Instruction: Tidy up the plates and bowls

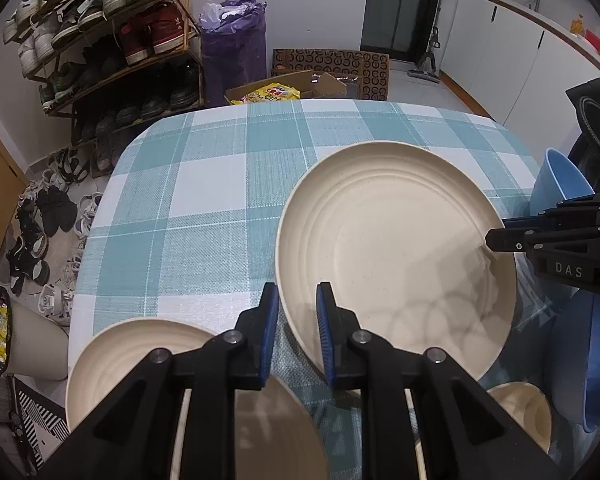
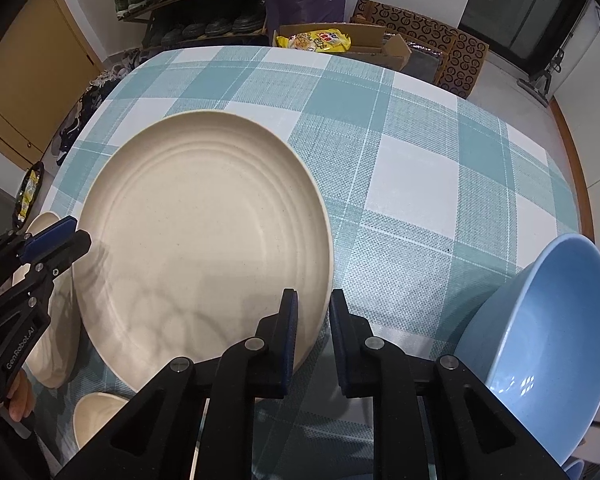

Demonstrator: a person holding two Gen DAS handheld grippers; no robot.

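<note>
A large cream plate [image 1: 400,248] is held over the checked tablecloth [image 1: 204,184] by both grippers. My left gripper [image 1: 297,316] is shut on its near-left rim. My right gripper [image 2: 314,320] is shut on its near-right rim, the plate [image 2: 204,232] filling the middle of that view. Each gripper also shows at the other view's edge. A second cream plate [image 1: 120,352] lies near the front left, partly hidden by the left fingers. Close by at the front sits a small cream bowl [image 1: 524,412]. At the right a blue bowl [image 2: 540,352] leans tilted.
Beyond the table's far edge stand a shoe rack [image 1: 112,40], a purple bag [image 1: 236,40] and open cardboard boxes [image 1: 300,84]. Shoes lie on the floor at the left. A second blue dish [image 1: 580,360] shows at the right. A hand [image 2: 18,400] grips the left tool.
</note>
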